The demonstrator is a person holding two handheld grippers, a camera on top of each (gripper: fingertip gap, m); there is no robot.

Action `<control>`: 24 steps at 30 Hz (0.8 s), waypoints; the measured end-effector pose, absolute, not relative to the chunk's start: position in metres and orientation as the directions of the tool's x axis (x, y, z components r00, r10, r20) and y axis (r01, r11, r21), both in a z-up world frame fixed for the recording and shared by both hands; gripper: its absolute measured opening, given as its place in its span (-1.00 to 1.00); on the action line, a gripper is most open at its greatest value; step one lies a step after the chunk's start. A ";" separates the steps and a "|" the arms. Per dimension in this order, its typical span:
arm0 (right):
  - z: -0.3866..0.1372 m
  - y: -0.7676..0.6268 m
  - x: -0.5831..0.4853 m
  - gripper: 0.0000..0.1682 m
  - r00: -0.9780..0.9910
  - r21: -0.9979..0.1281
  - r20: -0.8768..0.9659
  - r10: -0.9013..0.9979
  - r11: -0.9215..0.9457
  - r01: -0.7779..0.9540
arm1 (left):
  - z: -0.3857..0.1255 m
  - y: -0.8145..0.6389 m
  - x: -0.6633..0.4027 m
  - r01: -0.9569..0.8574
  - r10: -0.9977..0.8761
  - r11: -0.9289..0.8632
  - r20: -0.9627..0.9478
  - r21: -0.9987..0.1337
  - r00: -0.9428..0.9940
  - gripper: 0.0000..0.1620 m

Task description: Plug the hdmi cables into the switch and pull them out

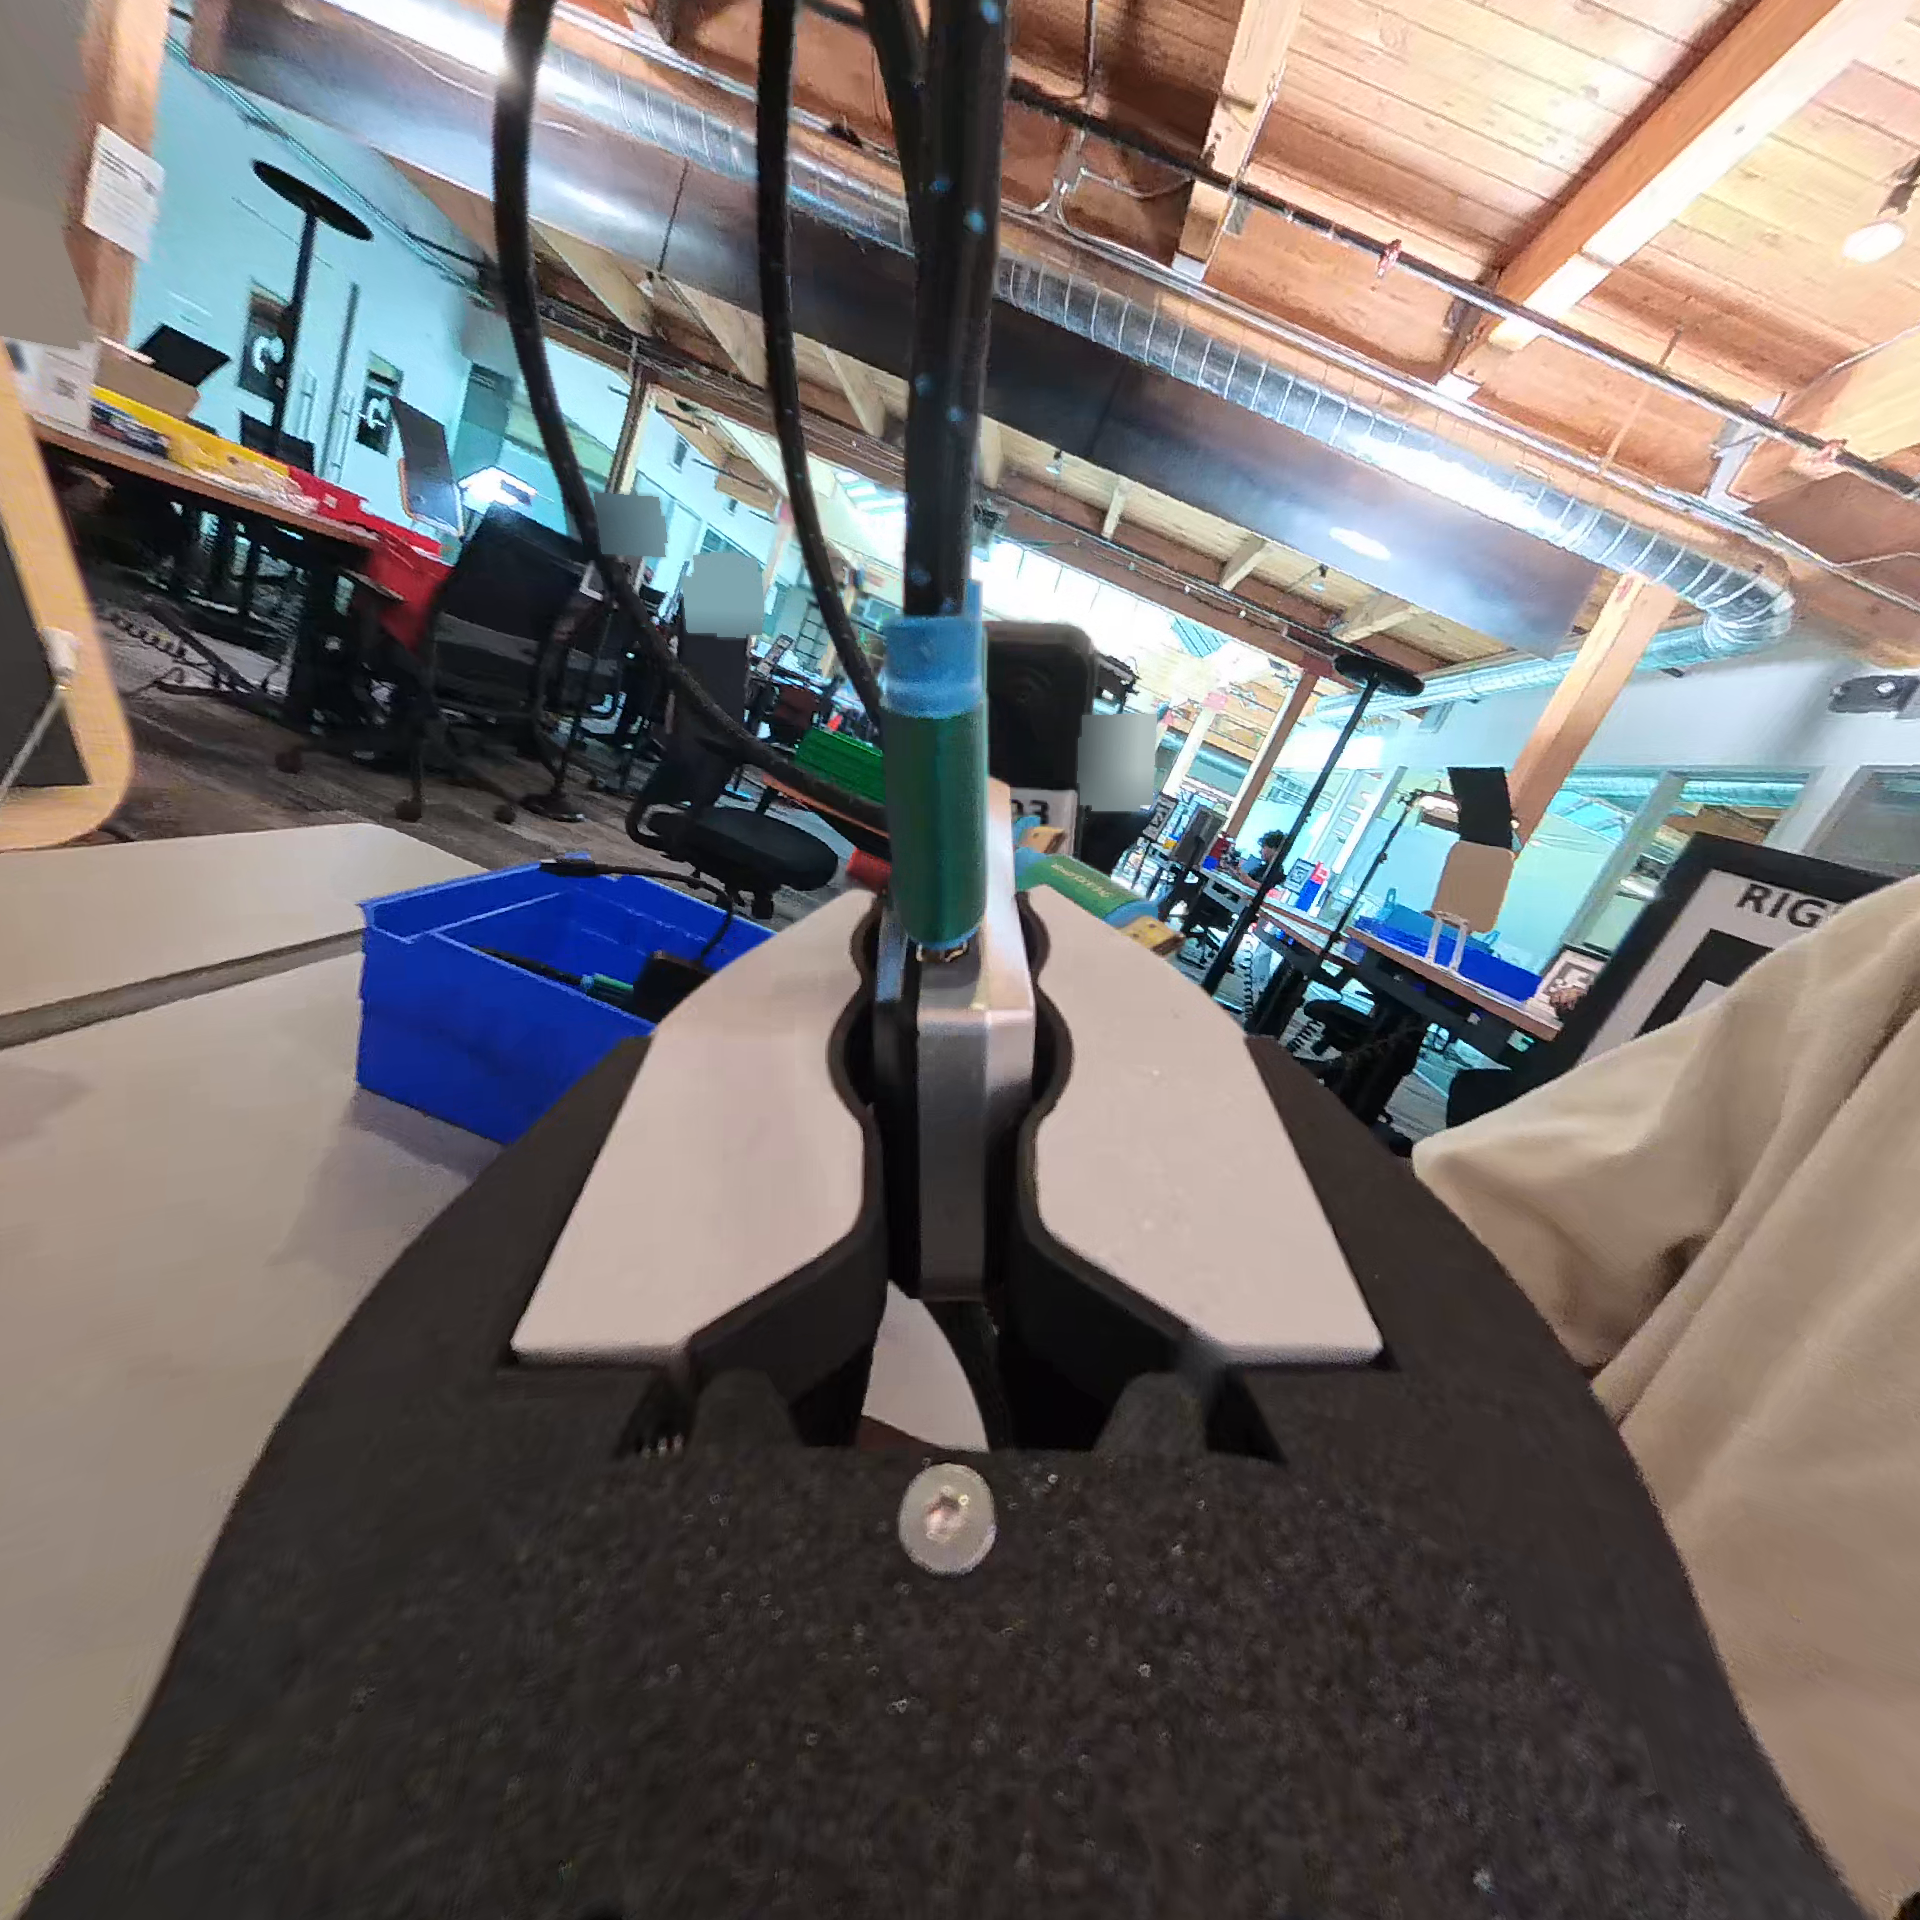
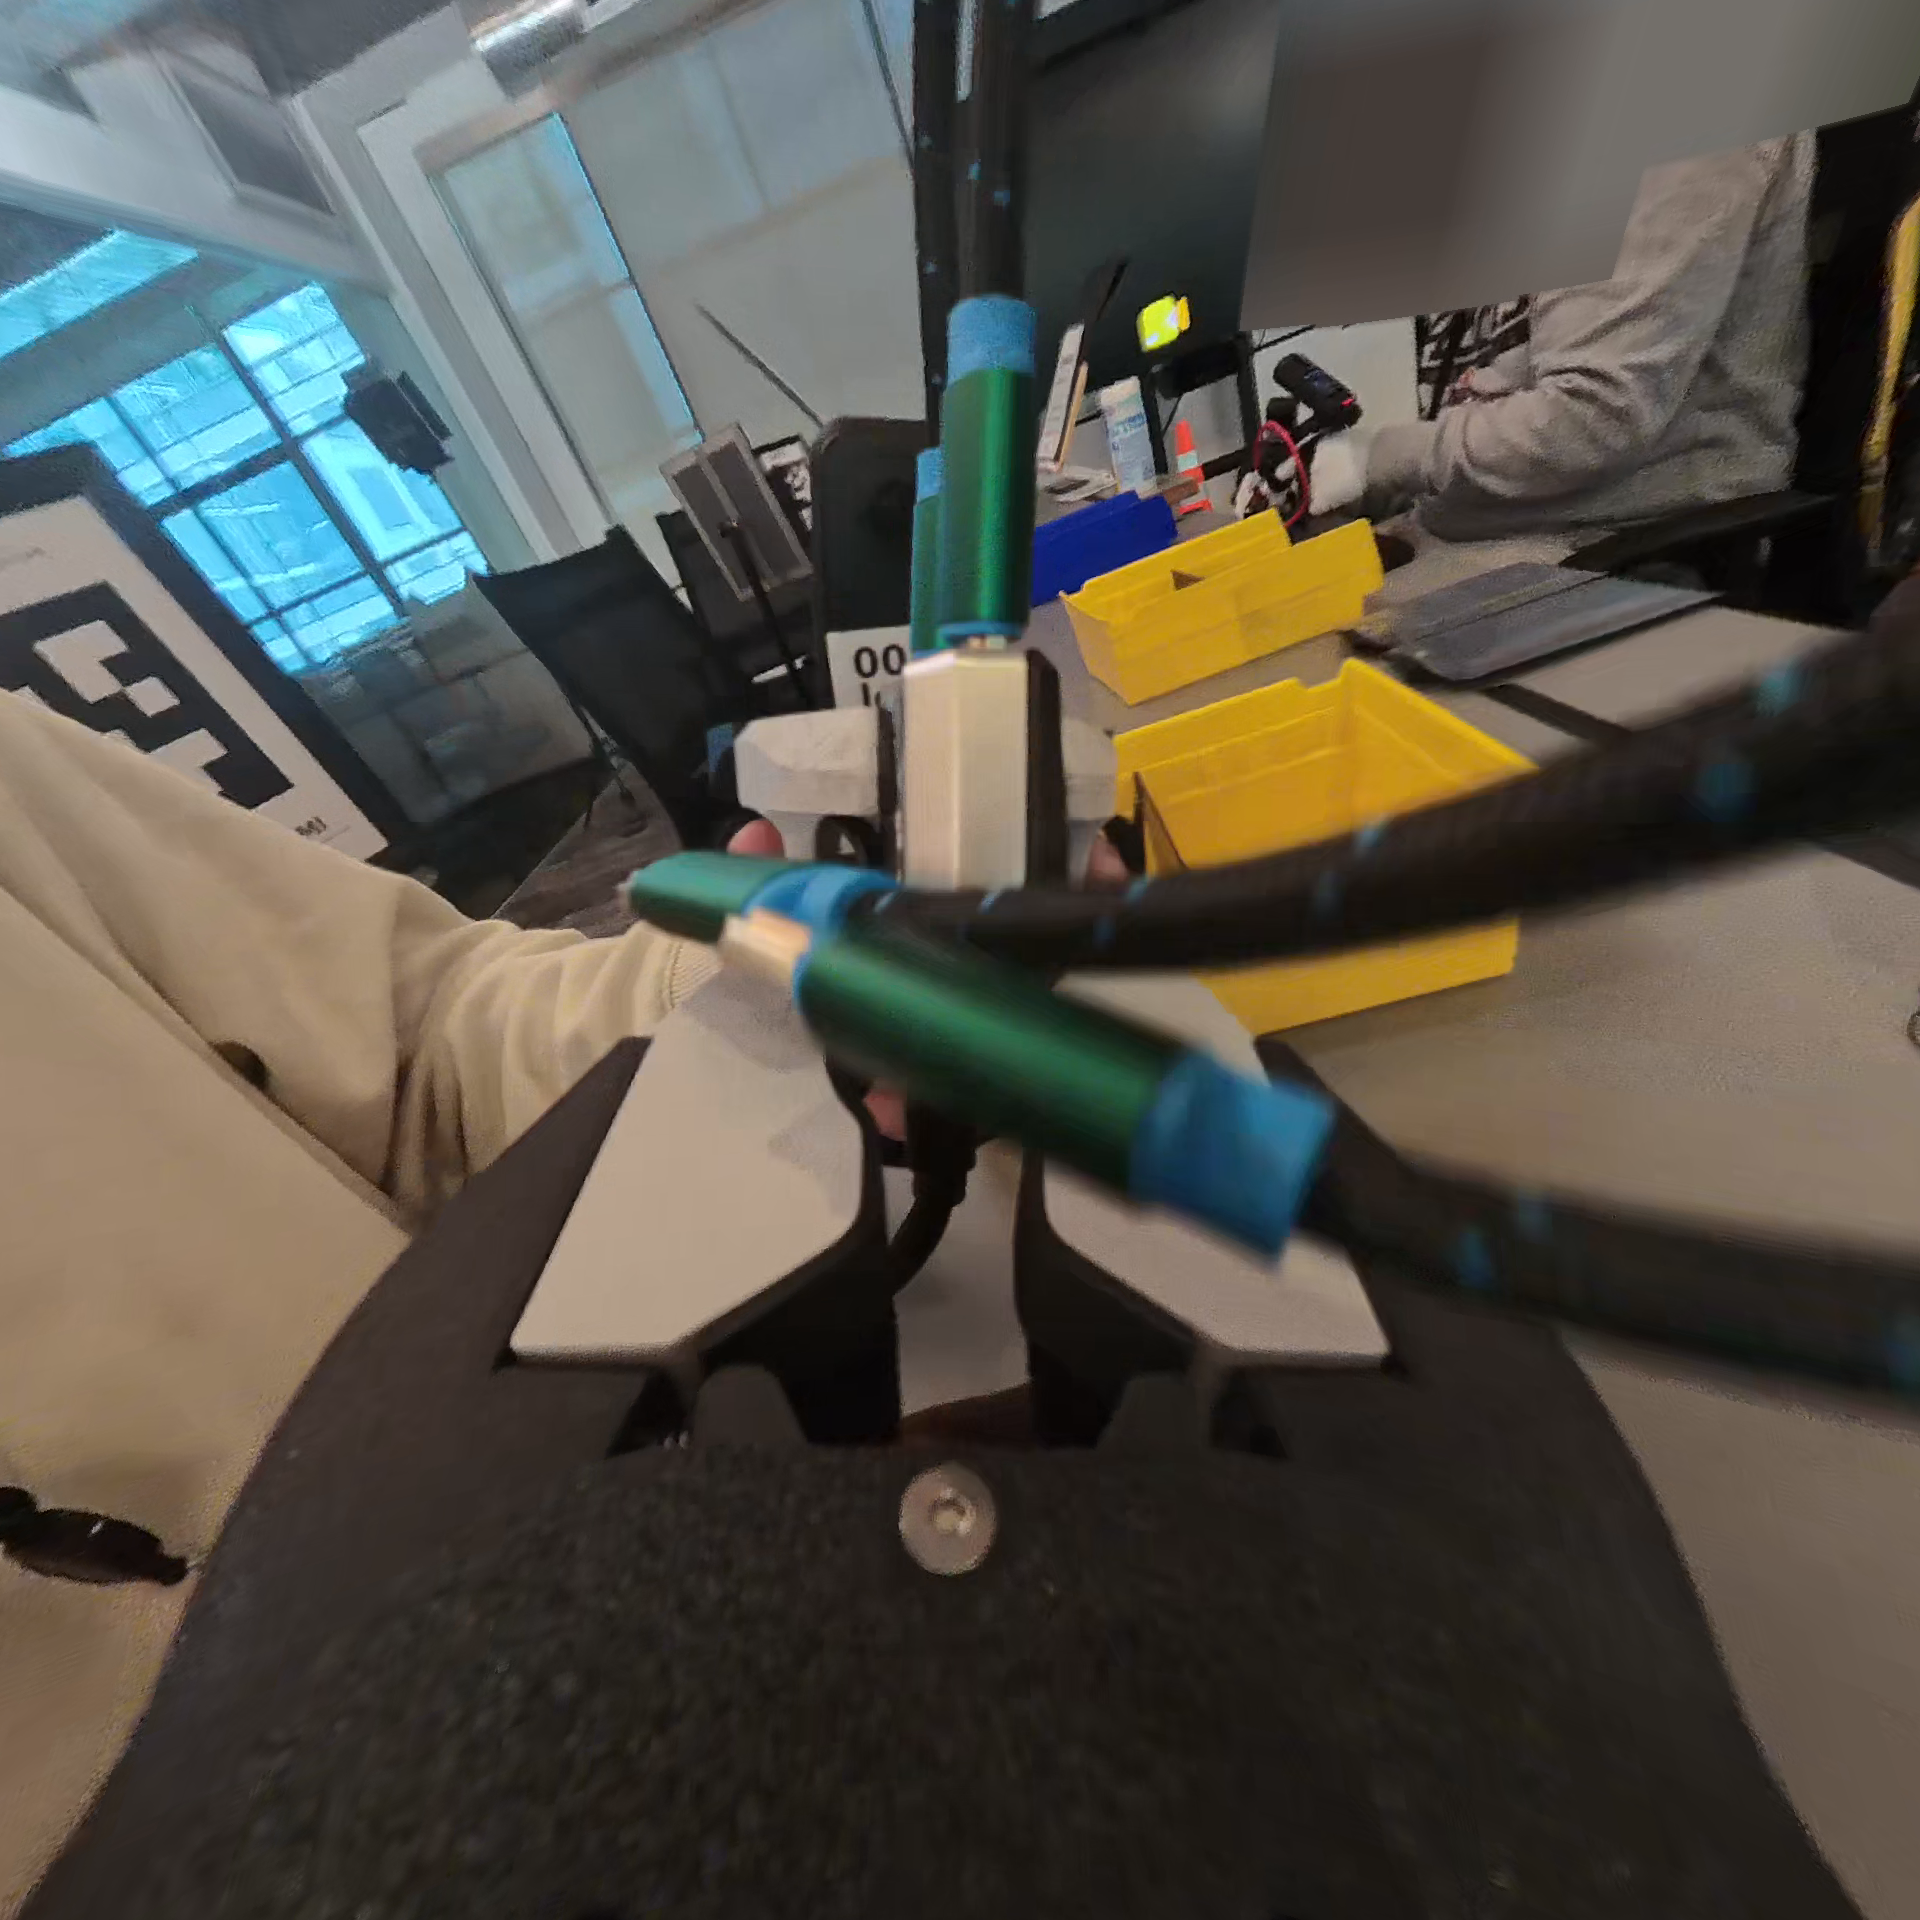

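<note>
The left gripper (image 1: 951, 1049) pinches the silver switch (image 1: 971, 1101) on edge, one green plug (image 1: 935, 821) seated upright in its top. The right gripper (image 2: 956, 1122) has its fingers nearly together, apparently nipping a black cable (image 2: 930, 1216). Two loose plugs (image 2: 966, 1029) lie crosswise just ahead of it.

Loose green plugs (image 2: 977, 1049) — before upright switch (image 2: 966, 769)

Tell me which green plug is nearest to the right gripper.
The slanted green plug crossing the right gripper, metal tip bare. Two others stand upright in the switch; one lies behind.
</note>
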State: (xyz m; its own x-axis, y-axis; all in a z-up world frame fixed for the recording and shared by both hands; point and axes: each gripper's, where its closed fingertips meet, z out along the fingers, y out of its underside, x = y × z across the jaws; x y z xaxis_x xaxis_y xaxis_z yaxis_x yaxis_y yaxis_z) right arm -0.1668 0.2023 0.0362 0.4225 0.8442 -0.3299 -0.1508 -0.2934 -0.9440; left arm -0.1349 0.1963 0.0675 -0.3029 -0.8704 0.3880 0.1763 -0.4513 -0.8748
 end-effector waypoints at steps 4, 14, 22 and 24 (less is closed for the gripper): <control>0.038 0.204 -0.158 -0.74 0.441 -0.945 -0.328 0.836 -0.283 -0.166 | 0.067 0.200 -0.138 0.170 -0.890 -0.423 0.374 -0.890 -0.260 -0.58; 0.146 0.236 -0.035 -0.73 0.729 -0.999 -0.042 0.683 -0.037 -0.022 | -0.033 0.209 -0.205 0.189 -0.859 -0.509 0.511 -0.840 -0.040 -0.64; 0.240 0.276 0.092 -0.72 0.863 -0.957 0.286 0.417 0.164 0.238 | -0.044 0.205 -0.208 0.165 -0.887 -0.457 0.463 -0.874 -0.003 -0.75; 0.226 0.285 0.125 -0.74 0.883 -0.959 0.273 0.381 0.183 0.218 | -0.043 0.202 -0.208 0.166 -0.883 -0.464 0.468 -0.870 -0.013 -0.75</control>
State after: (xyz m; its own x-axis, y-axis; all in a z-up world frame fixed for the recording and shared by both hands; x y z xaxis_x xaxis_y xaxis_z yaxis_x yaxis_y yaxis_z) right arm 0.1251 0.2845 0.2263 0.8832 0.3812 0.2734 0.2177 0.1832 -0.9587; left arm -0.2083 0.2024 -0.0428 -0.0135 -0.8834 0.4684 0.1664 -0.4639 -0.8701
